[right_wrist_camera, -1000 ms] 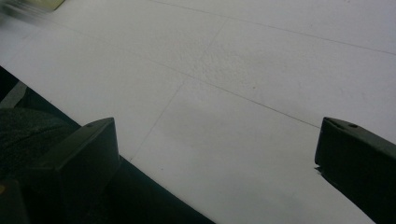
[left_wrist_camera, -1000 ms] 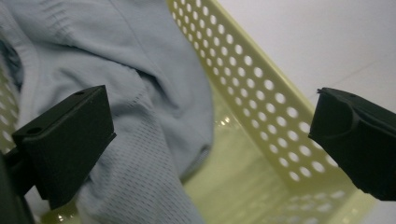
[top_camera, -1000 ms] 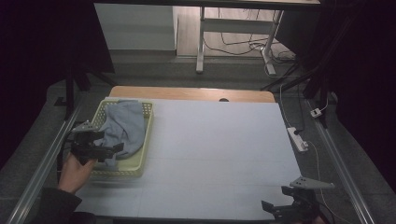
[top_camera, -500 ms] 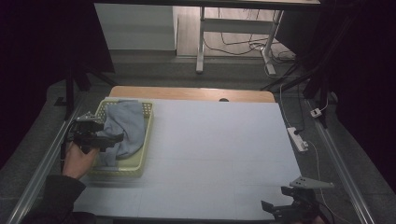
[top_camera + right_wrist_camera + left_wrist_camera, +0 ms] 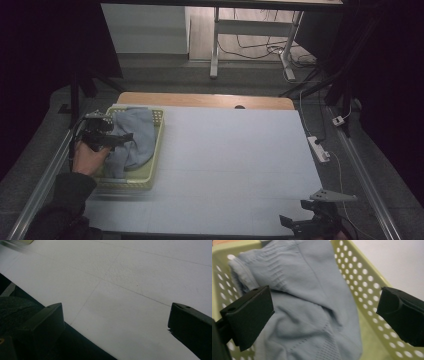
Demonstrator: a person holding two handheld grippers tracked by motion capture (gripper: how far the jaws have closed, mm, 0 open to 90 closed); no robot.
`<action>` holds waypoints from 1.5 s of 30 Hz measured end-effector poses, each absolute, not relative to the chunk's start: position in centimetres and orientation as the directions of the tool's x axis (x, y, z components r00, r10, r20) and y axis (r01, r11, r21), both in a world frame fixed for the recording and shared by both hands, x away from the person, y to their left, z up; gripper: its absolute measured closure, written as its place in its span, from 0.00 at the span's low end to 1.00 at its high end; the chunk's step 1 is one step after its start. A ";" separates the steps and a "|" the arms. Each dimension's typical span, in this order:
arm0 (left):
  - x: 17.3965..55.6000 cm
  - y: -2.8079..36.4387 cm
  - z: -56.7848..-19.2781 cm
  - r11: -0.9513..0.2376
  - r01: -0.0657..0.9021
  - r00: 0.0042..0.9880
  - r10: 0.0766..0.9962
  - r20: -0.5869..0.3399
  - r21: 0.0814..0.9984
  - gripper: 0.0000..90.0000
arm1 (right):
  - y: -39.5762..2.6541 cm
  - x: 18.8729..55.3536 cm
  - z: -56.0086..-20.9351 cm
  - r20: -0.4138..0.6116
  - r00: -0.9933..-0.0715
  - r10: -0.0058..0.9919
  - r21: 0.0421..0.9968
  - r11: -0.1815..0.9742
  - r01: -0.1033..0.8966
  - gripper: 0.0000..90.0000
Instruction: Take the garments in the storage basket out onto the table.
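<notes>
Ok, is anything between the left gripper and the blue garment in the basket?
Nothing visible. The left gripper hangs open right over the blue-grey garment in the yellow-green perforated basket, and in the left gripper view bare cloth lies between its fingers. The basket wall stands off to the side.

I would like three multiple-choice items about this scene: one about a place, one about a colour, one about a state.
1. Where does the cloth lie?
A. in the basket
B. at the middle of the table
C. on the floor

2. What colour is the basket?
A. red
B. yellow-green
C. black

3. How stands the left gripper?
A. shut on the cloth
B. shut on the basket rim
C. open over the cloth

Answers:
1 A, the perforated walls surround the cloth.
2 B, its rim and walls show pale yellow-green in both views.
3 C, the jaws stand wide apart with the cloth between and beyond them, not pinched.
</notes>
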State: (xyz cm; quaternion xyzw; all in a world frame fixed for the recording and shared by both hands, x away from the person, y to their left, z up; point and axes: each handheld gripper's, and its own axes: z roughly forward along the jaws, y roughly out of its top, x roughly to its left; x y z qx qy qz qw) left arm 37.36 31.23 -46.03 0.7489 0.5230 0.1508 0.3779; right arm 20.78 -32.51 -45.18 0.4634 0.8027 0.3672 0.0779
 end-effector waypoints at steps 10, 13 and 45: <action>39.8 32.8 -46.3 -0.172 0.695 0.373 0.917 -0.146 0.698 0.00 | -32.5 20.8 -45.2 0.219 -0.557 0.801 0.658 0.301 0.690 0.00; 40.6 33.3 -46.4 -0.159 0.711 0.353 0.923 -0.152 0.685 0.00 | -32.5 20.8 -45.2 0.219 -0.558 0.801 0.658 0.302 0.690 0.00; 44.6 28.6 -51.6 -0.233 0.876 0.324 0.933 -0.158 0.423 0.00 | -32.5 20.8 -45.2 0.220 -0.565 0.795 0.655 0.310 0.690 0.00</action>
